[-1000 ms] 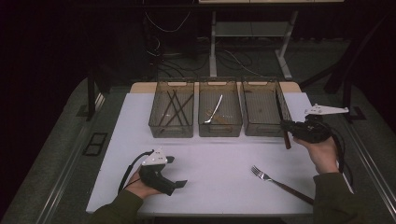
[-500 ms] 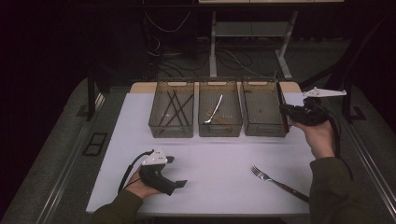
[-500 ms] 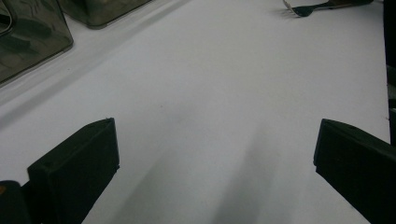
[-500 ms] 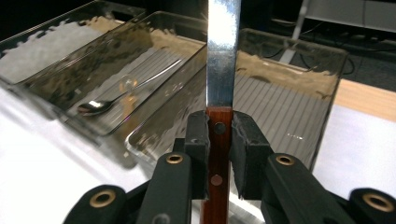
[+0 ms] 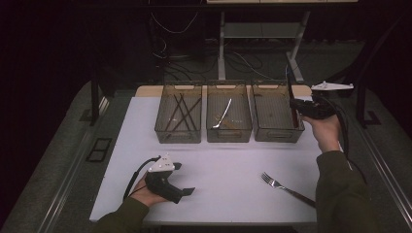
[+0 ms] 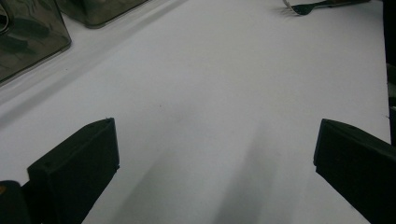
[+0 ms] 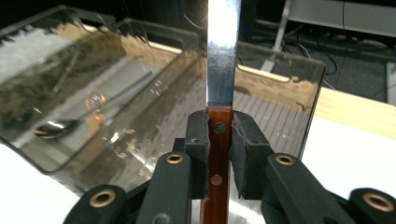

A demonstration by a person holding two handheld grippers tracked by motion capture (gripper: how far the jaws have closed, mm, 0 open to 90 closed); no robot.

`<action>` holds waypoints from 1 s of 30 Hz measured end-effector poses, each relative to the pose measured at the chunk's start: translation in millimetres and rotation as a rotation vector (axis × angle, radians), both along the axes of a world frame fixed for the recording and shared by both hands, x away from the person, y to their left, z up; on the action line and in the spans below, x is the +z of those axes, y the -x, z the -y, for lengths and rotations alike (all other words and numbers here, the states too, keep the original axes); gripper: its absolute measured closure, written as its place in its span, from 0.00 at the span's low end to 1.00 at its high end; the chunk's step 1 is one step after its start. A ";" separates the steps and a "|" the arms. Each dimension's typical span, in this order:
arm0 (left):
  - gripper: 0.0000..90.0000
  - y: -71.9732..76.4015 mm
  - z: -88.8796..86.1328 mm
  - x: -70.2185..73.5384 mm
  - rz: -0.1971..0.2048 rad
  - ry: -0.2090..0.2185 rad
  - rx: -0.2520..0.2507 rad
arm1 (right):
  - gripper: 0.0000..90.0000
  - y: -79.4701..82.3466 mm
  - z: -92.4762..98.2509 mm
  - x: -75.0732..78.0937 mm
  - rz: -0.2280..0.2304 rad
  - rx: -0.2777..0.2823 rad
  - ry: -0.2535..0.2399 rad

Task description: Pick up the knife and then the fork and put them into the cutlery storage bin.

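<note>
My right gripper point(image 5: 297, 108) is shut on the wooden handle of a table knife point(image 5: 290, 90), which it holds upright at the right rim of the right-hand bin point(image 5: 272, 133). In the right gripper view the pads point(image 7: 198, 140) clamp the brown handle and the knife's steel blade point(image 7: 223, 56) rises in front of the clear bin point(image 7: 280, 88). My left gripper point(image 5: 184, 191) rests on the white table point(image 5: 233, 165) at the front left, open, its jaws wide apart with nothing between them point(image 6: 215, 154).
Three clear bins stand in a row at the back: the left bin point(image 5: 178, 135) holds dark sticks, the middle bin point(image 5: 228, 136) a spoon point(image 5: 224, 115). A fork point(image 5: 286, 187) lies on the table at the front right, also at the top edge of the left gripper view point(image 6: 322, 5).
My right hand has lifted the knife and carried it farther back beside the right bin, bringing it more upright. The left gripper has not moved.
</note>
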State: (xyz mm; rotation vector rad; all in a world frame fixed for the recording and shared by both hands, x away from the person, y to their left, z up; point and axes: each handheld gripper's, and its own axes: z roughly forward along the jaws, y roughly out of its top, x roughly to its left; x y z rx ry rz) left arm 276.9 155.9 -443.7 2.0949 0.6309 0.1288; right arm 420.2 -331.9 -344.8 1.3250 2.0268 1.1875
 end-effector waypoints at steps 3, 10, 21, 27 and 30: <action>0.00 0.2 0.2 0.0 0.000 0.001 -0.003 | 0.86 -5.9 -2.0 -8.8 -0.022 -0.006 0.037; 0.00 0.3 0.3 0.0 -0.001 0.001 -0.006 | 0.86 -14.6 -3.2 -28.2 -0.066 -0.011 0.067; 0.00 0.7 0.9 -0.3 -0.001 0.001 -0.007 | 0.86 -17.2 -5.2 -51.3 -0.115 -0.006 0.115; 0.00 0.9 1.3 -0.3 -0.001 -0.002 -0.005 | 0.86 -16.1 -5.0 -51.5 -0.119 -0.010 0.126; 0.00 0.9 1.3 -0.3 0.000 -0.002 -0.006 | 0.83 -15.8 -4.6 -51.4 -0.126 -0.001 0.129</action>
